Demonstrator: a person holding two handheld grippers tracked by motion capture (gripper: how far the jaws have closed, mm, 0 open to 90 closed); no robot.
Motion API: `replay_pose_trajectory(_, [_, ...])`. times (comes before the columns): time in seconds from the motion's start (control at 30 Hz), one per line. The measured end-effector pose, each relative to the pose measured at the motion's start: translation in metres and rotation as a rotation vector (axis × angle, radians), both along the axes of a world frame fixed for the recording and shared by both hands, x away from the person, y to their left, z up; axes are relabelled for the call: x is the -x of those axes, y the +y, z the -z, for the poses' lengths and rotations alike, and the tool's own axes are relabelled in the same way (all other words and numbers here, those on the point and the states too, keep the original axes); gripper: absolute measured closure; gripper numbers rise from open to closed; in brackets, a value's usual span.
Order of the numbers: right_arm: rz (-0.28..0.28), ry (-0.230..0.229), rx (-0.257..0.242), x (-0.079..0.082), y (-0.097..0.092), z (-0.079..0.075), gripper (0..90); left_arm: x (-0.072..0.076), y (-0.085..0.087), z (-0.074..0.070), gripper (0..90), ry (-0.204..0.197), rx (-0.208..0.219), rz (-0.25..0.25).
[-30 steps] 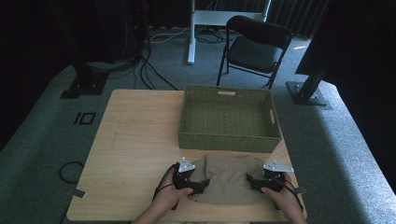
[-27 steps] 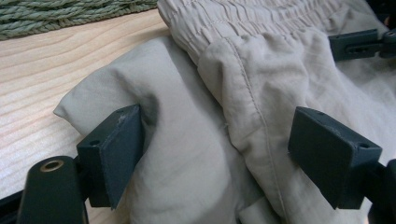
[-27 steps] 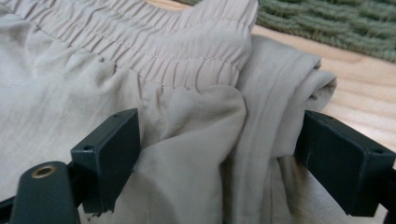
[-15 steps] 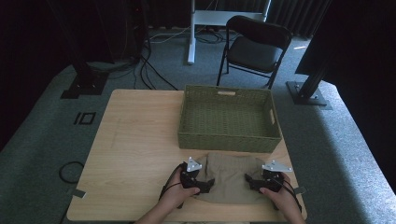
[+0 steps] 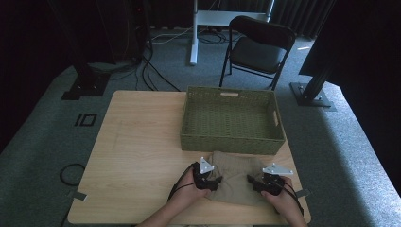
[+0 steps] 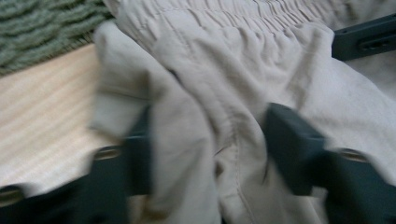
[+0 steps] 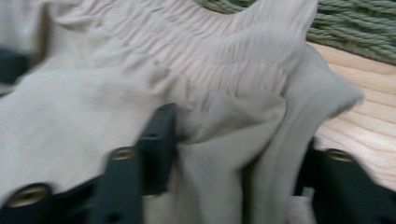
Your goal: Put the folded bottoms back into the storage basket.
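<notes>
A lab or studio set up for recording. Black curtains (image 5: pixel 38 28) surround a grey carpet (image 5: pixel 42 137). Cables (image 5: pixel 151 71), stand bases (image 5: pixel 312 94) and a folding chair (image 5: pixel 257 47) sit beyond the wooden table (image 5: pixel 137 156).

Woven basket (image 5: pixel 231 120) walls us off just beyond the cloth (image 5: pixel 235 177), bare table (image 5: pixel 142 142) open to our left, narrow strip on the right

Both forearms reach in low, the left tool (image 5: pixel 213 178) and right tool (image 5: pixel 257 181) facing inward, jaws just closing on gathered fabric
</notes>
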State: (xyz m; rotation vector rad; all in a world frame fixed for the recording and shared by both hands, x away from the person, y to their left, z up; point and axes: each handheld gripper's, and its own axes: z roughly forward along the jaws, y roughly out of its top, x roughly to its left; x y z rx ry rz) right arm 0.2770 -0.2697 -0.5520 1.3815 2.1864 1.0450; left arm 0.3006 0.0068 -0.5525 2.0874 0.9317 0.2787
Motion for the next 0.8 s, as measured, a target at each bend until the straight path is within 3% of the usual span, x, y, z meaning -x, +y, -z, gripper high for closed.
replay_pose_trajectory(0.1, [0.007, 0.031, 0.000, 0.000, 0.003, -0.004, 72.6, -0.005, 0.004, 0.000, 64.4, 0.018, 0.023, -0.002])
replay_pose_trajectory(0.17, [0.000, 0.032, 0.040, 0.000, 0.007, -0.007, 76.2, -0.003, 0.003, -0.002, 67.3, -0.006, -0.007, 0.012])
replay_pose_trajectory(0.27, [0.001, 0.045, 0.048, 0.000, 0.008, -0.011, 78.3, -0.001, 0.002, -0.007, 71.6, -0.036, -0.037, 0.044])
replay_pose_trajectory(0.37, [-0.006, 0.054, 0.033, 0.001, 0.007, -0.016, 79.1, -0.001, 0.007, -0.012, 73.9, 0.008, 0.014, 0.043])
replay_pose_trajectory(0.43, [-0.011, 0.046, 0.012, 0.003, 0.005, -0.020, 79.2, 0.000, 0.009, -0.017, 74.4, 0.010, 0.017, 0.051])
replay_pose_trajectory(0.57, [-0.023, 0.041, -0.017, 0.006, 0.004, -0.030, 79.3, 0.007, 0.011, -0.031, 74.9, -0.020, 0.017, 0.060])
replay_pose_trajectory(0.8, [-0.040, -0.004, -0.041, 0.009, 0.002, -0.052, 79.4, 0.009, 0.017, -0.052, 75.1, -0.027, 0.059, 0.068])
